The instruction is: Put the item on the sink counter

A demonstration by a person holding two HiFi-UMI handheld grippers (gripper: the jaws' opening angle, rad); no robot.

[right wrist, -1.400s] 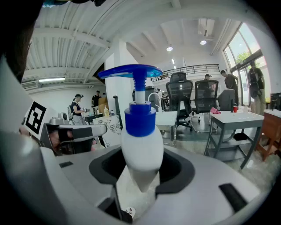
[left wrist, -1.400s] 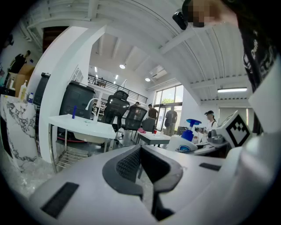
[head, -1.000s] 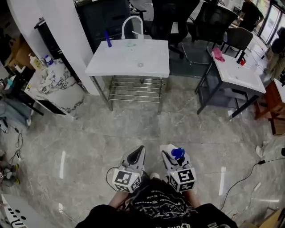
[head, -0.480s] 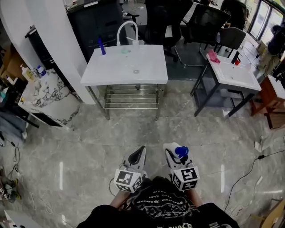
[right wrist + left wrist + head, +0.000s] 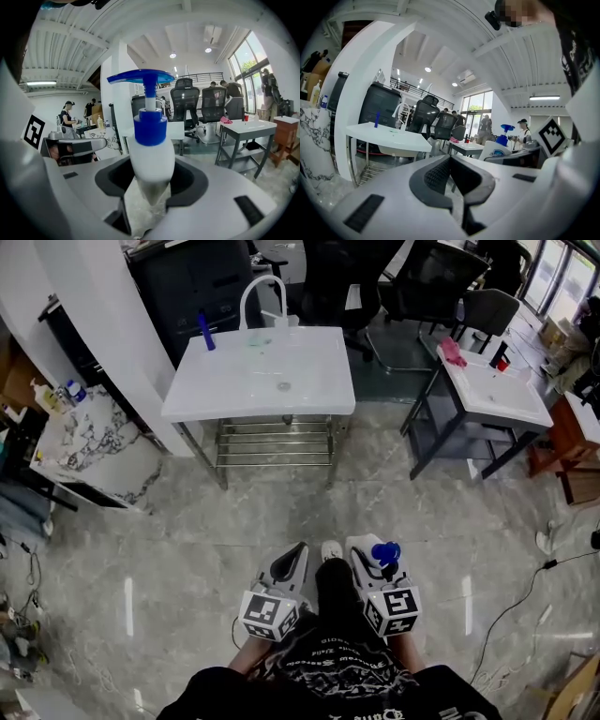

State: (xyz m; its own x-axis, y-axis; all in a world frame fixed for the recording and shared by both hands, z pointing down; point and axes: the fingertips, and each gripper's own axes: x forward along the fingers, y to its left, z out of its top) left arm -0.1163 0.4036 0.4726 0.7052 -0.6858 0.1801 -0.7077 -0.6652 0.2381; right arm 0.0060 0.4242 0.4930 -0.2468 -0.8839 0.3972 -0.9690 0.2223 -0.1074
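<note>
My right gripper [image 5: 376,562] is shut on a white pump bottle with a blue pump head [image 5: 383,554], held upright low in front of the person. In the right gripper view the bottle [image 5: 151,154] stands between the jaws of the right gripper [image 5: 151,185], which press on its lower body. My left gripper [image 5: 292,563] hangs beside it, shut and empty; in its own view the left gripper [image 5: 451,163] has its pads meeting. The white sink counter [image 5: 234,385] with a curved white faucet [image 5: 259,289] stands ahead across the floor, well beyond both grippers.
A small blue bottle [image 5: 205,331] stands at the sink's back left. A grey table [image 5: 497,399] with a pink item sits to the right, office chairs [image 5: 450,282] behind. A marble-patterned cabinet [image 5: 94,442] and a white pillar are at left. A cable lies on the floor at right.
The sink counter has drawn slightly nearer in the head view as the person steps forward; a foot now shows between the grippers. Both grippers keep their pose and grip.
</note>
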